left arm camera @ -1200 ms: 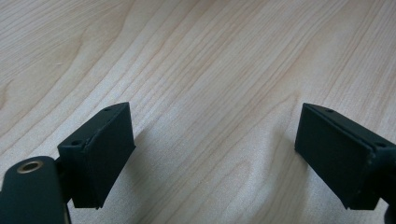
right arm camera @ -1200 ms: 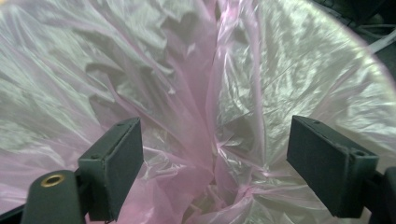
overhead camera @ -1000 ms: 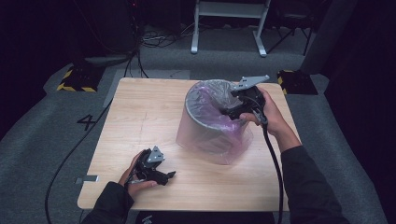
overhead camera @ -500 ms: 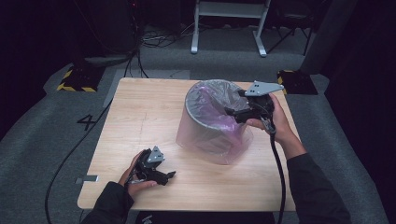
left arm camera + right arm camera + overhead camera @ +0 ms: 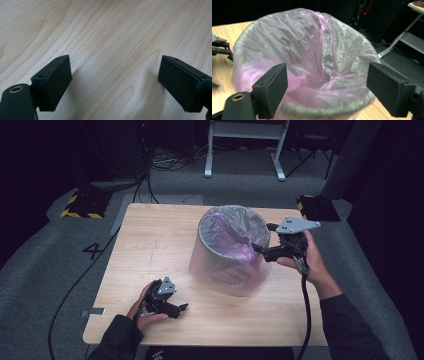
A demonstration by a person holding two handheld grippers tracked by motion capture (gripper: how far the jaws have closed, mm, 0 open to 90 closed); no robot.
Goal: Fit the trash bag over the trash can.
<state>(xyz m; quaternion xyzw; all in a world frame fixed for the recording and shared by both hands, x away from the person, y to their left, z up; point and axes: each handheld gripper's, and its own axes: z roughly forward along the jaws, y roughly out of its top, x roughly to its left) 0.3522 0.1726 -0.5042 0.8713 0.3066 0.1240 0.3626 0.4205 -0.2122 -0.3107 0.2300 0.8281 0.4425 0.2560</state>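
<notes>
The tabletop (image 5: 150, 240) is shown carrying a grey bin (image 5: 226, 265) near its centre, slightly toward three o'clock, lined with a pink plastic bag (image 5: 230, 232) whose edge is folded down over the rim and hangs along the outer wall. In the right gripper view the bag (image 5: 312, 50) is seen crumpled inside the bin, with the near rim lying between the two jaws.

The right gripper (image 5: 262, 237) is held at the three o'clock side of the rim, its jaws spread wide and closed on nothing. Compared with the frame one second earlier, it is found withdrawn from over the rim, where it then sat close on the bag, to a position just outside the rim; half a second ago it was already lifting away. The release is judged to mean that this stretch of the liner is seated, and that the remaining work is a check or a tuck at another part of the rim.

The left gripper (image 5: 175, 309) is rested on the tabletop at about seven o'clock, well apart from the bin, with its jaws spread over bare wood (image 5: 112, 50). Its place and pose are unchanged across all three high views, and the bin is likewise not displaced.
</notes>
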